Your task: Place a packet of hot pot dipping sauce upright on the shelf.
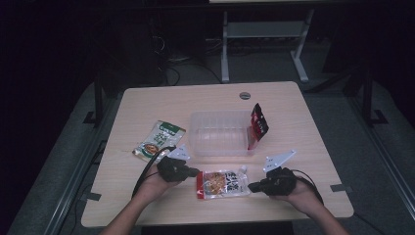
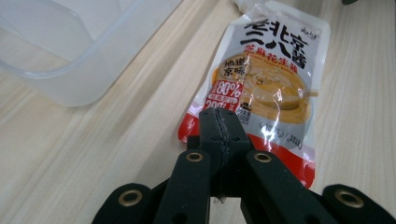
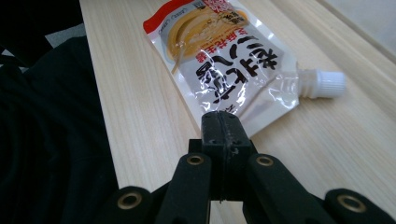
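Forearms at near edge, table (image 1: 147,105) beyond. Clear tub (image 1: 218,132) sits mid-table. Sauce pouch (image 1: 222,183) lies flat in front of it, long axis left-right, directly between both tools. Left gripper (image 1: 195,172) at red bottom edge, right gripper (image 1: 252,186) at spout-end corner; both jaws together, contact unclear.

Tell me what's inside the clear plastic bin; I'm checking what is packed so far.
The clear bin looks empty inside. A red-and-black packet stands at its right end, and whether that sits inside or just outside the wall can't be told.
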{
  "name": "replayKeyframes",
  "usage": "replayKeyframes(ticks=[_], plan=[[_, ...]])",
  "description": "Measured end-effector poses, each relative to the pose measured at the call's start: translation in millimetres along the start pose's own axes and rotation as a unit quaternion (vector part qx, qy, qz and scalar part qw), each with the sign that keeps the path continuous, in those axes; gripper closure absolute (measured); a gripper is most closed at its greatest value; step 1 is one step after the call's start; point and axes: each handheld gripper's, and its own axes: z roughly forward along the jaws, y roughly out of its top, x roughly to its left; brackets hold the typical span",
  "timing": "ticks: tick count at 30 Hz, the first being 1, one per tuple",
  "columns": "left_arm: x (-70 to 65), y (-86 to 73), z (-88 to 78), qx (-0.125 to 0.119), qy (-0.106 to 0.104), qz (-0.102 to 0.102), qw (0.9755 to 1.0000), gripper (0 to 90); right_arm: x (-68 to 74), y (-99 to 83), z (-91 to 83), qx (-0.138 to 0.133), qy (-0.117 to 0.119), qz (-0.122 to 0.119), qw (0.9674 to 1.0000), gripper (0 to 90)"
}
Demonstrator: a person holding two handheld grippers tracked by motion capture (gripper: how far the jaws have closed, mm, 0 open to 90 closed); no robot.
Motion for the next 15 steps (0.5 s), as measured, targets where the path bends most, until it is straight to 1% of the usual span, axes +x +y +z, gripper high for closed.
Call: replayKeyframes(ticks=[4,5,8,10,12,14,15], plan=[[-4.4,-0.1,6.6,0.013,-0.010,0.006,0.9998,89.6,-3.0,1.6,9.0,0.011,0.002,0.005,0.9999,89.7],[-6.2,0.1,9.0,0.013,-0.012,0.004,0.9998,89.6,-4.1,1.7,11.4,0.015,0.001,0.003,0.9999,89.7],[-8.4,-0.2,14.4,0.028,-0.016,0.016,0.9994,89.6,-6.9,3.2,18.1,0.025,-0.002,0.007,0.9997,89.7],[-9.4,-1.1,16.5,0.024,-0.020,0.010,0.9995,89.6,-8.0,4.4,22.3,0.030,-0.002,0.006,0.9995,89.8],[-9.2,-1.0,16.5,0.024,-0.022,0.009,0.9994,89.6,-9.3,5.2,27.4,0.039,-0.006,0.000,0.9992,89.8],[-9.1,-1.7,17.2,0.028,-0.028,0.007,0.9992,89.7,-9.5,5.8,31.5,0.048,-0.007,0.001,0.9988,89.9],[-9.5,-2.4,18.1,0.035,-0.030,0.008,0.9989,89.7,-10.7,6.3,32.6,0.044,-0.005,0.001,0.9990,89.8]])
